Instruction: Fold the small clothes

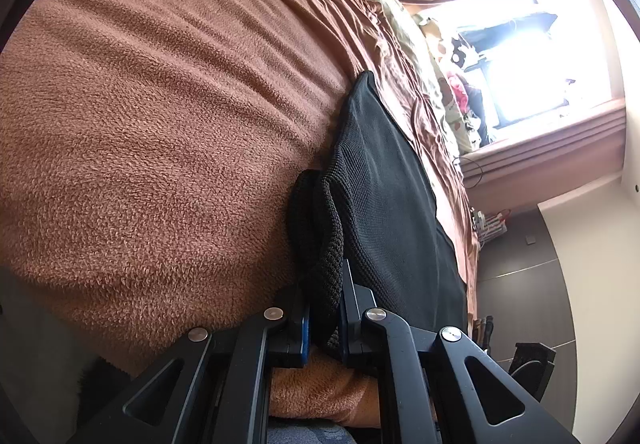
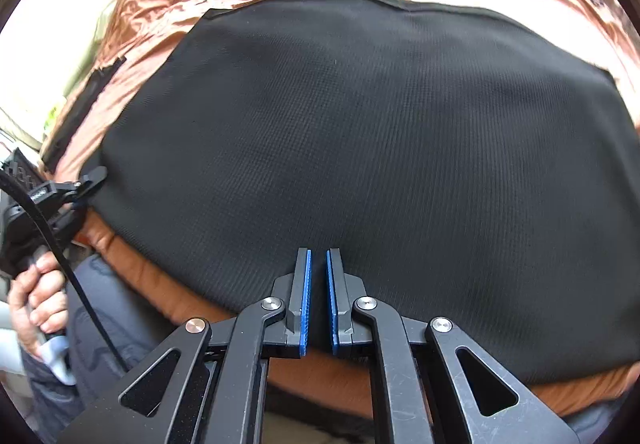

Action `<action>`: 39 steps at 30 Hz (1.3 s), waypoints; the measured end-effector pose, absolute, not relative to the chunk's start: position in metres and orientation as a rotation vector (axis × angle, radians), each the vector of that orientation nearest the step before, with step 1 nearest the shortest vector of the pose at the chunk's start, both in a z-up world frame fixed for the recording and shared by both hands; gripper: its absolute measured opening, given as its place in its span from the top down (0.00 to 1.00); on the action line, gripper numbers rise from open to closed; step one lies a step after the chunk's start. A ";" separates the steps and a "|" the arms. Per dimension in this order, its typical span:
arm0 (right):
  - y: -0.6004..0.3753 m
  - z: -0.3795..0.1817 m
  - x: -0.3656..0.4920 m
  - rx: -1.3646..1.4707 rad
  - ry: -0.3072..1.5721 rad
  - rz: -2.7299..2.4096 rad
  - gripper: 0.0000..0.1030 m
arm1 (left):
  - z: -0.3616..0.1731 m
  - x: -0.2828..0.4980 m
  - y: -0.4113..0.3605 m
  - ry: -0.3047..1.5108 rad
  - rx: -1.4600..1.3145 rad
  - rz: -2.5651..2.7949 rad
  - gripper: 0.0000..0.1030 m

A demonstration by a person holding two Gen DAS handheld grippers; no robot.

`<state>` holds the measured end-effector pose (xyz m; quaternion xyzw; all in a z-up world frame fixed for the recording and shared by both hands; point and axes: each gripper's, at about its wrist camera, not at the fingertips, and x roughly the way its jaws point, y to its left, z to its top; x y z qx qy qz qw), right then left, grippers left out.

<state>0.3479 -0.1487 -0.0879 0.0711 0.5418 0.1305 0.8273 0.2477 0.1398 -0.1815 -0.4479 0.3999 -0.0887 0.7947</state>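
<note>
Soft, light black knit garment (image 2: 360,148) lies flat on the brown fleece bed cover (image 1: 160,124); left tool (image 1: 324,308) pinches its bunched near corner, right tool (image 2: 319,300) hovers nearly closed, empty, over near hem—grab edges there.

garment (image 2: 360,148): black knit, spread flat
near edge (image 1: 324,244): bunched, pinched in left tongs (image 1: 324,308); right tongs (image 2: 318,300) just above hem

Bed (image 1: 160,124): covered by brown fleece blanket, with crumpled rust-coloured sheet (image 1: 340,4) beyond. Window (image 1: 540,44): past the bed's far side, strongly overexposed, framed by pinkish-brown curtains (image 1: 560,140). Floor (image 1: 520,284): dark tiles beside the bed. Wall (image 1: 600,284): pale cream, meeting the floor.
</note>
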 end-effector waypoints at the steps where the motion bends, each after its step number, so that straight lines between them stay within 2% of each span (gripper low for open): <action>1: -0.151 -0.088 0.344 0.163 1.151 0.279 0.96 | -0.181 0.250 0.139 0.860 -0.962 -0.190 0.90; 7: -0.157 -0.078 0.329 0.176 1.175 0.298 0.96 | -0.183 0.252 0.141 0.855 -0.989 -0.200 0.90; 16: -0.178 -0.056 0.324 0.227 1.084 0.284 0.96 | -0.166 0.255 0.142 0.807 -1.004 -0.233 0.91; 25: -0.189 -0.082 0.327 0.294 1.091 0.303 0.96 | -0.107 0.275 0.123 0.778 -0.981 -0.324 0.91; 39: -0.208 -0.094 0.314 0.397 1.081 0.353 0.96 | -0.027 0.320 0.054 0.739 -0.894 -0.479 0.91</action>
